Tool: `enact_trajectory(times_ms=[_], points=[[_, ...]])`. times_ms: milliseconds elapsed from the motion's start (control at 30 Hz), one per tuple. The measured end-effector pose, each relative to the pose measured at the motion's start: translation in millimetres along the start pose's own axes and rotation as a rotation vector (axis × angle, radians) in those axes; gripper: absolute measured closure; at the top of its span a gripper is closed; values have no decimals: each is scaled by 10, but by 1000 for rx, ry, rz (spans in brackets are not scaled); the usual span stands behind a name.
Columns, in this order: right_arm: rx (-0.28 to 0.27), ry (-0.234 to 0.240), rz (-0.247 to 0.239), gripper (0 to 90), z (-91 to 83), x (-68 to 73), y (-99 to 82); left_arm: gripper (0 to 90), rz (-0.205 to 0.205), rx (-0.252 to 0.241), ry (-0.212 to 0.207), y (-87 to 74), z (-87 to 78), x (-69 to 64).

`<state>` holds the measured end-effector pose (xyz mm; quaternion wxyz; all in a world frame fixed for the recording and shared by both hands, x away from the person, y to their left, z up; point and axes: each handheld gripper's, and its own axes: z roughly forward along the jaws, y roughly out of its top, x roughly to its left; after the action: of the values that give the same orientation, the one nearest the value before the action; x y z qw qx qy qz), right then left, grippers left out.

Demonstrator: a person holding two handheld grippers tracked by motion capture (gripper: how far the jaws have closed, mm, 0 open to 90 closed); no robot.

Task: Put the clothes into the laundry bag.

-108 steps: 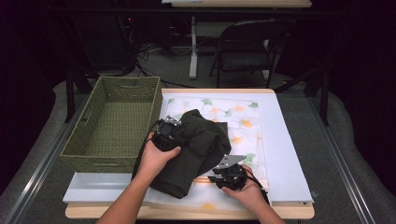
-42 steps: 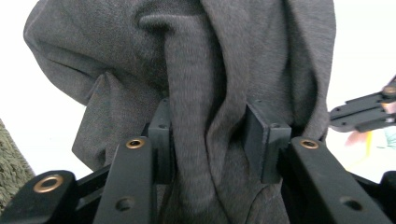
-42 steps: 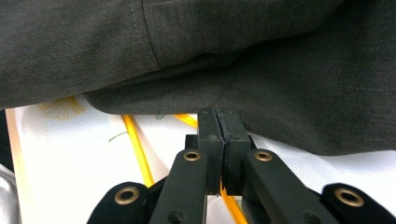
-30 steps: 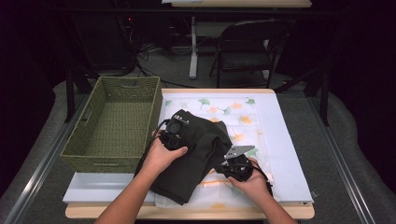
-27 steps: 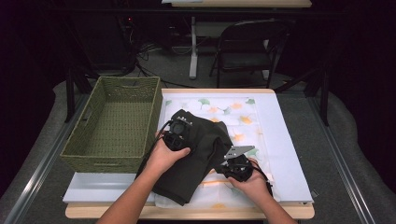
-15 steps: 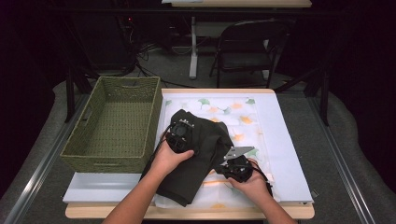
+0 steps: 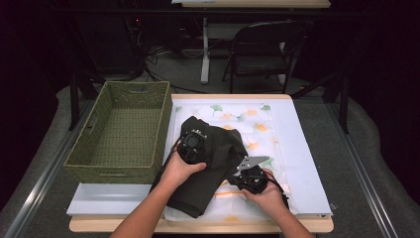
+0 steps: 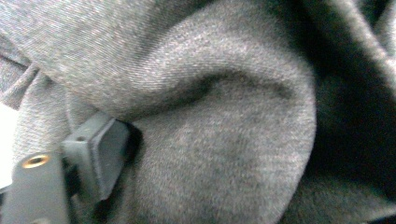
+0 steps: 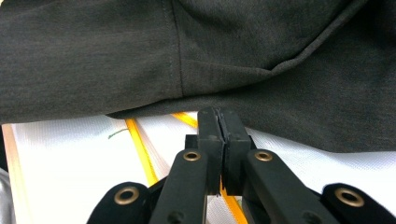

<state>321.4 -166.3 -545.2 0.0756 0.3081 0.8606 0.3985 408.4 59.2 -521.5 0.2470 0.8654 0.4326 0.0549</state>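
Observation:
A dark grey garment [image 7: 218, 148] lies folded over on the flower-printed cloth [image 7: 257, 124] that covers the table. My left gripper [image 7: 190, 144] rests on the garment's upper left part. Its jaws have just been opening. In the left gripper view one pad [image 8: 95, 151] shows, with a bulge of the garment [image 8: 224, 116] lying loose between the jaws and hiding the other. My right gripper [image 7: 250, 176] [image 9: 219, 123] is shut, pads pressed together, its tips right at the hem of the garment [image 9: 233, 56]. I see nothing pinched between them.
A green woven basket [image 7: 119, 163] stands empty at the table's left, close to the garment. A folding chair [image 7: 262, 44] and a table leg stand beyond the far edge. Bare printed cloth stretches to the right of the garment.
The left hand has come a little to the right and sunk onto the garment, which now lies narrower and flatter. The right gripper has stayed where it was.

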Motion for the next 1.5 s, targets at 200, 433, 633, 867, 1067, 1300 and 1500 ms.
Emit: enact_trajectory(times_ms=[200,433,633,867,1067,1300,1500], points=[[0,-2,0,889,0,4,1,399,5,0,-15,-28,-23,52],[-1,-4,-1,890,2,5,1,432,-5,-2,-15,-31,-22,47],[-1,0,-5,889,0,1,-4,495,15,-28,7,-50,-23,18],[0,-2,-3,890,6,2,-8,634,19,-48,-2,-63,-77,34],[0,-3,-1,890,7,-6,-9,667,36,-124,1,-101,-258,0],[-3,-4,1,889,10,-14,4,672,82,-188,-17,-154,-602,-100],[-18,-14,-6,890,-26,-10,67,672,111,-234,-16,-244,-927,-113]])
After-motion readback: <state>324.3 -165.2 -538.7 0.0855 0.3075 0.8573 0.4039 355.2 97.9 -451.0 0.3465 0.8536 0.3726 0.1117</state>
